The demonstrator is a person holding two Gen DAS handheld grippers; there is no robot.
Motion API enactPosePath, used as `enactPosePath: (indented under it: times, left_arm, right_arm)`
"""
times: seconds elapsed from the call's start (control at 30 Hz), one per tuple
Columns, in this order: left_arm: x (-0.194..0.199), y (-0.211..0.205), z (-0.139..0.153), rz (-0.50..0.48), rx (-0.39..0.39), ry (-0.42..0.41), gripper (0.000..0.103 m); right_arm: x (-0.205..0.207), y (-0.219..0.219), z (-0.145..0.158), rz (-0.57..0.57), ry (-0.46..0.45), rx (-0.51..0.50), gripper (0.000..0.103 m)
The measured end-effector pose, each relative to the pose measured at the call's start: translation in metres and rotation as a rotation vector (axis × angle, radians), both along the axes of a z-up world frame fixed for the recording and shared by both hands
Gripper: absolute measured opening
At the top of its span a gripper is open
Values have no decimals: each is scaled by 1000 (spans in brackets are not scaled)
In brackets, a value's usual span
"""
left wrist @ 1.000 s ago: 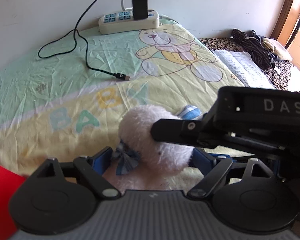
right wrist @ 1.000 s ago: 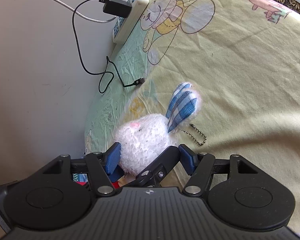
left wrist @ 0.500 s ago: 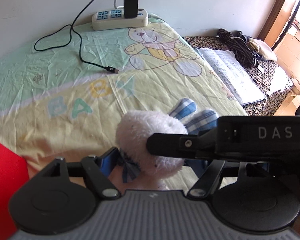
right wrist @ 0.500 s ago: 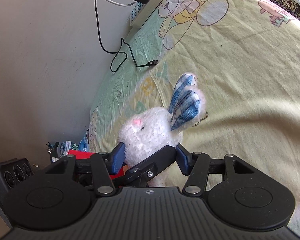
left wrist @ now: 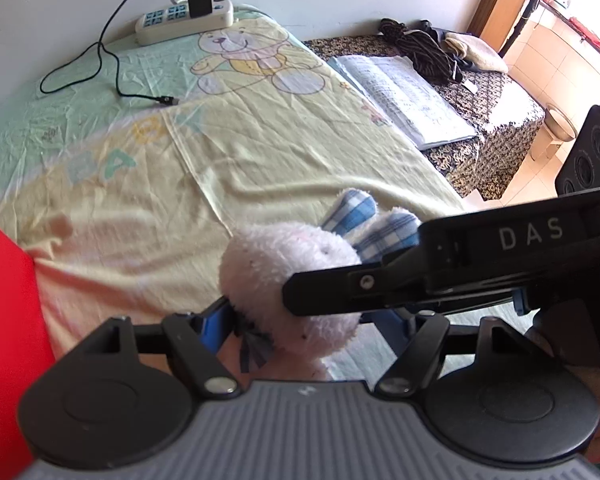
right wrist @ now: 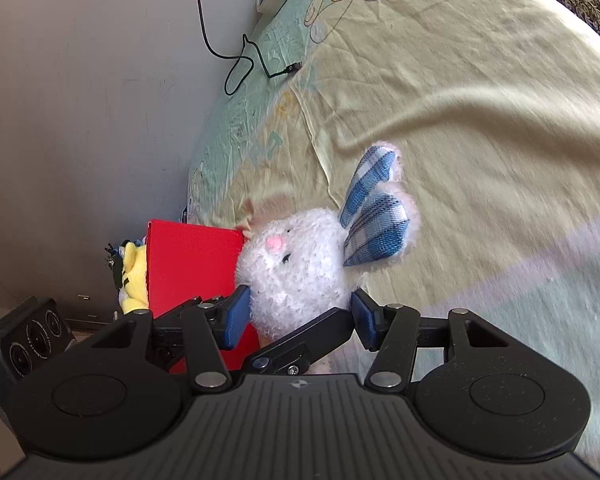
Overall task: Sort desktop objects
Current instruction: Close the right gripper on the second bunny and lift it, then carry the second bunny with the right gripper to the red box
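A white plush bunny (right wrist: 296, 276) with blue checked ears hangs above the yellow-green bed sheet (right wrist: 480, 80). My right gripper (right wrist: 300, 316) is shut on its head, one blue pad on each side. In the left wrist view the same bunny (left wrist: 284, 276) sits between the fingers of my left gripper (left wrist: 300, 324), which grips its body below the blue bow. A black finger of the right gripper (left wrist: 340, 292) crosses in front of the bunny's head. A red box (right wrist: 188, 264) stands just left of the bunny, at the sheet's edge.
A yellow plush toy (right wrist: 134, 276) lies behind the red box (left wrist: 4, 320). A white power strip (left wrist: 184, 20) with a black charger and cable (left wrist: 112, 80) lies at the far edge by the wall. An open book (left wrist: 404, 96) and dark clothes (left wrist: 420, 44) are at far right, a black speaker (left wrist: 592, 148) beyond.
Both grippers have lifted the bunny off the sheet and carried it back toward the red box, which now shows beside it in the right wrist view.
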State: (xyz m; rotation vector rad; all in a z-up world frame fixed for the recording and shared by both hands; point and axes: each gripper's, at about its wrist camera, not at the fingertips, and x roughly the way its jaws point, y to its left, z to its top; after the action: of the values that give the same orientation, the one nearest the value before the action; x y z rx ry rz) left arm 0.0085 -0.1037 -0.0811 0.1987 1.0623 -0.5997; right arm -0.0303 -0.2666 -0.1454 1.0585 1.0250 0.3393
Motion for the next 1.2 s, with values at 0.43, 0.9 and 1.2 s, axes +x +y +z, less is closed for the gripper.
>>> enactPosePath:
  times: [0.43, 0.9, 1.2]
  left_arm:
    - [-69, 19, -2, -38, 16, 81, 75]
    - [-105, 67, 6, 136, 2, 36, 76]
    - [-92, 93, 3, 148, -91, 46, 91]
  right_arm:
    - [-41, 19, 3, 199, 17, -32, 57]
    - [-52, 70, 14, 357, -42, -72, 58]
    - [-54, 65, 4, 212, -7, -86, 64]
